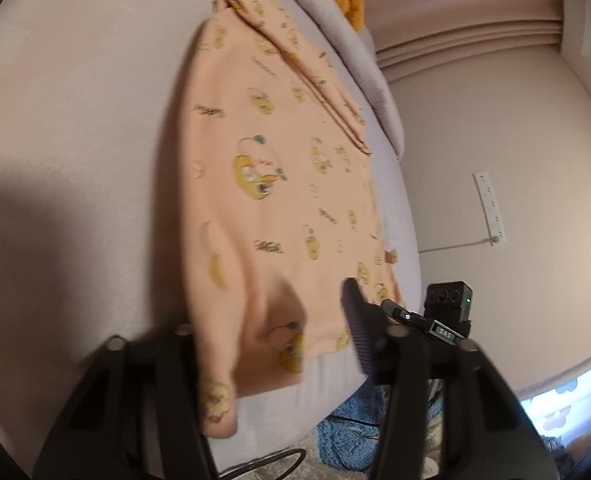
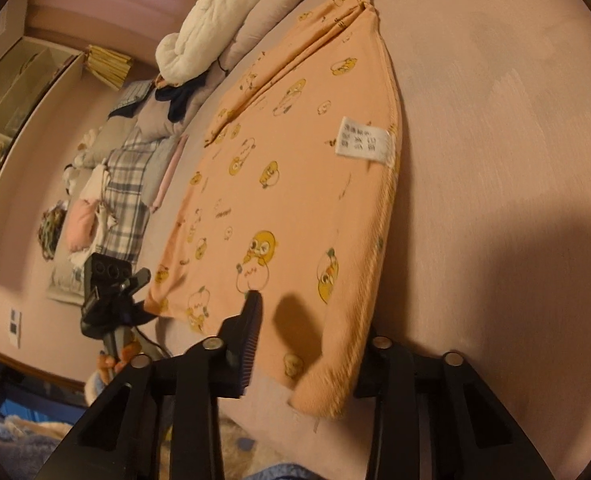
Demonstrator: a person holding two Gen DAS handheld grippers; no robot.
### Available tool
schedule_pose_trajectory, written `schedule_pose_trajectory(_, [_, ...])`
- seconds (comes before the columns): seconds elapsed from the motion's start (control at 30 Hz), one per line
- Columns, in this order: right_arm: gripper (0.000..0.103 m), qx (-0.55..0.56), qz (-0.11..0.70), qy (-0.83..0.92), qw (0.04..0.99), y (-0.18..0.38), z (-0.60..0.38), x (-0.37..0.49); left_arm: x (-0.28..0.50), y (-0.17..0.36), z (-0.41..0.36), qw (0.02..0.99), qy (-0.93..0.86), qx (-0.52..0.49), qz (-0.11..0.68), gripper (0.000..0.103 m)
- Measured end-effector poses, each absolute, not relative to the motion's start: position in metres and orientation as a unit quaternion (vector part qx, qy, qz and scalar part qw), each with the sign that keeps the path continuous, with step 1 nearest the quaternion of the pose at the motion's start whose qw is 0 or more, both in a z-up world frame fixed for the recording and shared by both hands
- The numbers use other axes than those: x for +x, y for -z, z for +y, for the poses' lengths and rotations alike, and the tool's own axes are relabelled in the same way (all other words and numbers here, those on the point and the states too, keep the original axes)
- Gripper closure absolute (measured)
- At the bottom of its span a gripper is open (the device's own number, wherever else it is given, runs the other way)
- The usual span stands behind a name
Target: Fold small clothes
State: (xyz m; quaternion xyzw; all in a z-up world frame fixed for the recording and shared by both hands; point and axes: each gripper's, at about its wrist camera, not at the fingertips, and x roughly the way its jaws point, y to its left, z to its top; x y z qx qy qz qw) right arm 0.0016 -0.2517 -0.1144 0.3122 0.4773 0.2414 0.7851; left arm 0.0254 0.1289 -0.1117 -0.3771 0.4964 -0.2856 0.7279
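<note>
Two grippers sit at the near hem of the peach garment (image 1: 255, 184), one at each corner, both part-way open. On the left gripper (image 1: 271, 320) the hem corner lies between the fingers. Only the ribbed right finger (image 1: 357, 320) shows, right at the cloth edge; the other is hidden behind the fabric and no clear pinch shows. It is the same on the right gripper (image 2: 315, 320): a thick folded corner droops between the fingers, the left finger (image 2: 251, 332) shows beside the cloth, and the other is covered by the fold. I cannot tell whether either pad actually presses. Below the bed edge are a blue fluffy rug (image 1: 347, 432) and a black cable (image 1: 263, 460). The garment lies spread flat on the pale bed (image 1: 75, 120), running away from both cameras, yellow cartoon print up, with a white care label (image 2: 362, 142) near one side seam. Its far part is bunched into folds. Beyond it are a grey pillow (image 1: 335, 32), a white plush (image 2: 211, 28) and plaid cloth (image 2: 125, 196). A power strip (image 1: 489, 208) is on the wall.
</note>
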Motion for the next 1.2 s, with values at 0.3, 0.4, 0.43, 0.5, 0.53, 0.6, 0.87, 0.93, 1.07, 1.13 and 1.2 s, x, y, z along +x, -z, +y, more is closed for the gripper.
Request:
schedule_pose_trajectory(0.3, [0.09,0.331,0.469,-0.242,0.783,0.12,-0.261,0.002,0.023,0.119,0.144,0.713,0.274,-0.424,0.487,0.076])
schedule_pose_trajectory(0.4, [0.092,0.344,0.462,-0.246,0.78,0.123,-0.263,0.002,0.023,0.122,0.148,0.711,0.273,-0.443,0.473,0.079])
schedule_pose_trajectory(0.43, [0.092,0.349,0.46,-0.247,0.778,0.123,-0.263,0.002,0.023,0.123,0.149,0.709,0.274,-0.449,0.469,0.08])
schedule_pose_trajectory(0.5, [0.092,0.357,0.457,-0.248,0.776,0.123,-0.265,0.002,0.021,0.126,0.152,0.705,0.278,-0.464,0.458,0.08])
schedule_pose_trajectory(0.53, [0.092,0.359,0.456,-0.248,0.776,0.122,-0.265,0.001,0.021,0.124,0.15,0.703,0.281,-0.469,0.454,0.08])
schedule_pose_trajectory(0.6, [0.092,0.363,0.449,-0.254,0.776,0.12,-0.263,0.0,0.02,0.124,0.151,0.702,0.286,-0.475,0.447,0.08])
schedule_pose_trajectory(0.87, [0.092,0.411,0.416,-0.279,0.762,0.121,-0.261,0.0,0.023,0.118,0.152,0.693,0.311,-0.498,0.419,0.08])
schedule_pose_trajectory(0.93, [0.092,0.419,0.407,-0.288,0.759,0.12,-0.261,0.001,0.024,0.114,0.149,0.696,0.317,-0.493,0.415,0.08])
schedule_pose_trajectory(1.07, [0.092,0.426,0.389,-0.303,0.759,0.113,-0.257,0.003,0.028,0.106,0.144,0.697,0.329,-0.489,0.408,0.08])
schedule_pose_trajectory(1.13, [0.092,0.424,0.381,-0.309,0.761,0.109,-0.255,0.004,0.03,0.104,0.143,0.697,0.334,-0.488,0.405,0.08])
schedule_pose_trajectory(1.2, [0.092,0.422,0.376,-0.314,0.763,0.105,-0.254,0.005,0.031,0.103,0.143,0.697,0.338,-0.488,0.402,0.08])
